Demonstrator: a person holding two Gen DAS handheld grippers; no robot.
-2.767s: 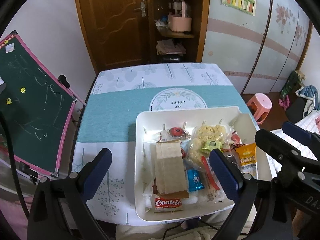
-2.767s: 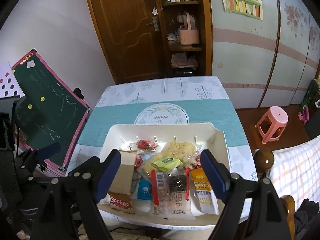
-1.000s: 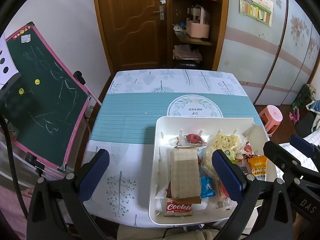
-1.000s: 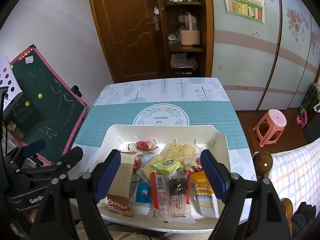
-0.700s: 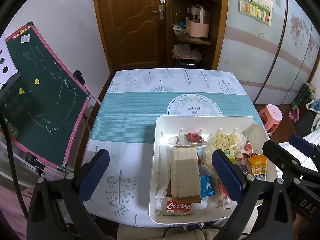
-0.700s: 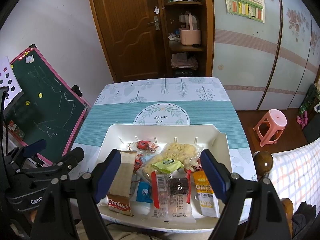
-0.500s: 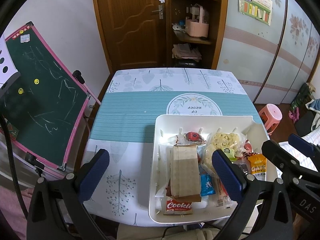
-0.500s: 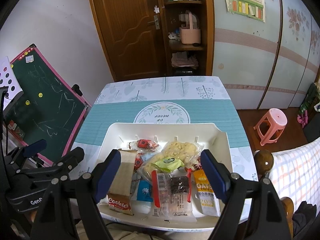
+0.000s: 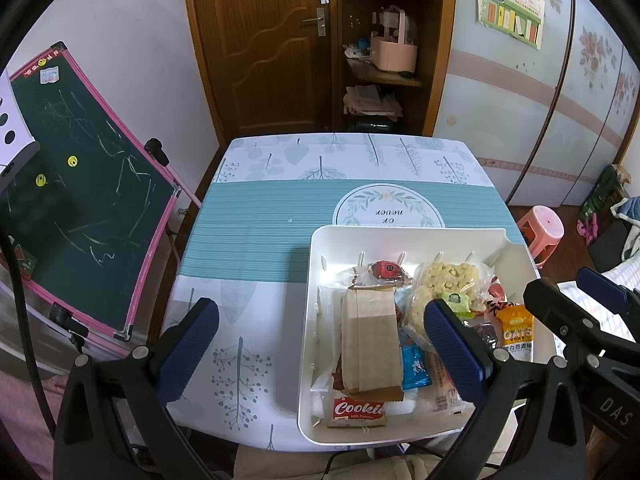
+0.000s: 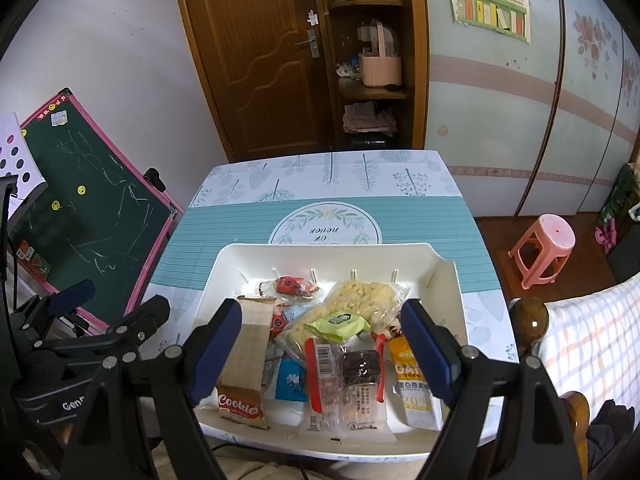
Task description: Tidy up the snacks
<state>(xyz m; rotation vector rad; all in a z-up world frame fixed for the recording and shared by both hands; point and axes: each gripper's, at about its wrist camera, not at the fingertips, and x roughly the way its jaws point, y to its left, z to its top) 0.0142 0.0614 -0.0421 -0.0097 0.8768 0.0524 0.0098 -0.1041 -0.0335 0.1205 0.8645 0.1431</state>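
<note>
A white tray sits at the near right of the table and holds a heap of wrapped snacks. In it lie a brown Cookies pack, a clear bag of yellow puffs, a red candy, a green packet, a blue packet and an orange oats sachet. My left gripper is open and empty above the tray's near left. My right gripper is open and empty above the snack heap.
The table has a teal and white leaf-print cloth. A green chalkboard leans at the left. A wooden door and shelves stand behind, a pink stool at the right.
Both grippers have pulled back and risen a little since the earliest frames, so more of the table shows. Over the last second almost nothing has moved. Both stay open.
</note>
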